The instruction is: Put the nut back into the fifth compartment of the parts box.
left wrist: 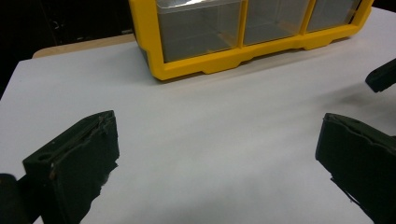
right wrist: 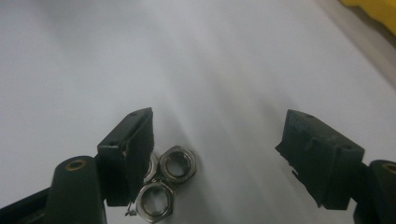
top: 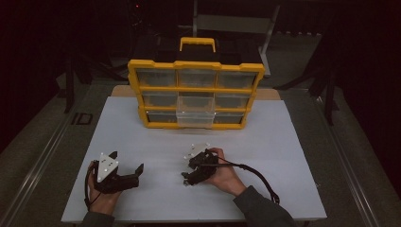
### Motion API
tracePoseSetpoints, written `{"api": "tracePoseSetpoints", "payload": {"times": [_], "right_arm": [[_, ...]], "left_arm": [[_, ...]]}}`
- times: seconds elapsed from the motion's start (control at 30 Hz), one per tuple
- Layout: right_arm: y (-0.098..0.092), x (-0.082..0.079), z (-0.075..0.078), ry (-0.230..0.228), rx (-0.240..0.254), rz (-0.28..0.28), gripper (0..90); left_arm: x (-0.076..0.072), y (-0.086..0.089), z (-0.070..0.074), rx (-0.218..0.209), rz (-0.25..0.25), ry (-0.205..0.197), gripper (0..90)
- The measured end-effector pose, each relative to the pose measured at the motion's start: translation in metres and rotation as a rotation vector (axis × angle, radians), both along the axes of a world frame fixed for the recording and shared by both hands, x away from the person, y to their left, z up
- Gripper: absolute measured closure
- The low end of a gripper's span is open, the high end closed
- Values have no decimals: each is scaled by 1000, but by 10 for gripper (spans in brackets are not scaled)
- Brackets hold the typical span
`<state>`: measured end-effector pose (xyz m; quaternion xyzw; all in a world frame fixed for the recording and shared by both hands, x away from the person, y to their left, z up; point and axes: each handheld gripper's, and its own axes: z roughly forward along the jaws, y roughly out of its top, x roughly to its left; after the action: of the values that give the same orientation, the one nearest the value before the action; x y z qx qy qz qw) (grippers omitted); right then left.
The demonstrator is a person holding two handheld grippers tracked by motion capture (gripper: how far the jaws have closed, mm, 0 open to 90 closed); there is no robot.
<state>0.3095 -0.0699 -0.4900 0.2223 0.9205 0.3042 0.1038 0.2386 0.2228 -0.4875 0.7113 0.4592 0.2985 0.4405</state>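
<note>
Three steel hex nuts (right wrist: 177, 163) lie in a cluster on the white table, one partly hidden behind a jaw. My right gripper (right wrist: 218, 116) is tipped down over them with its jaws wide open; the nuts sit close against the left-hand jaw and far from the other, and nothing is gripped. In the high view the right gripper (top: 188, 176) is at the table's front centre, held by a hand. My left gripper (top: 126, 161) rests at the front left, open and empty, and its jaws (left wrist: 218, 121) point toward the yellow organizer (left wrist: 224, 60).
The yellow organizer (top: 195, 94) with several clear drawers stands upright at the back of the table (top: 283, 156). Its bottom middle drawer (top: 195, 118) is pulled out. A tip of the right gripper (left wrist: 380, 77) shows at the right edge of the left gripper view. A cable (top: 260, 177) trails from the right gripper.
</note>
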Motion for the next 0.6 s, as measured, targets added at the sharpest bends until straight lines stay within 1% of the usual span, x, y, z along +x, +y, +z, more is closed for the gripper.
{"api": "tracePoseSetpoints", "payload": {"times": [0.1,0.3,0.37,0.6], "right_arm": [[3,2,-3,15,-16,-5,260],[4,4,-10,29,-55,-8,260],[4,5,-10,36,-54,-12,274],[1,8,-12,47,-62,-30,281]], "left_arm": [[0,0,0,1,-1,-1,0],[0,0,0,1,0,0,0],[0,0,0,0,0,0,0],[0,0,0,0,0,-1,0]]}}
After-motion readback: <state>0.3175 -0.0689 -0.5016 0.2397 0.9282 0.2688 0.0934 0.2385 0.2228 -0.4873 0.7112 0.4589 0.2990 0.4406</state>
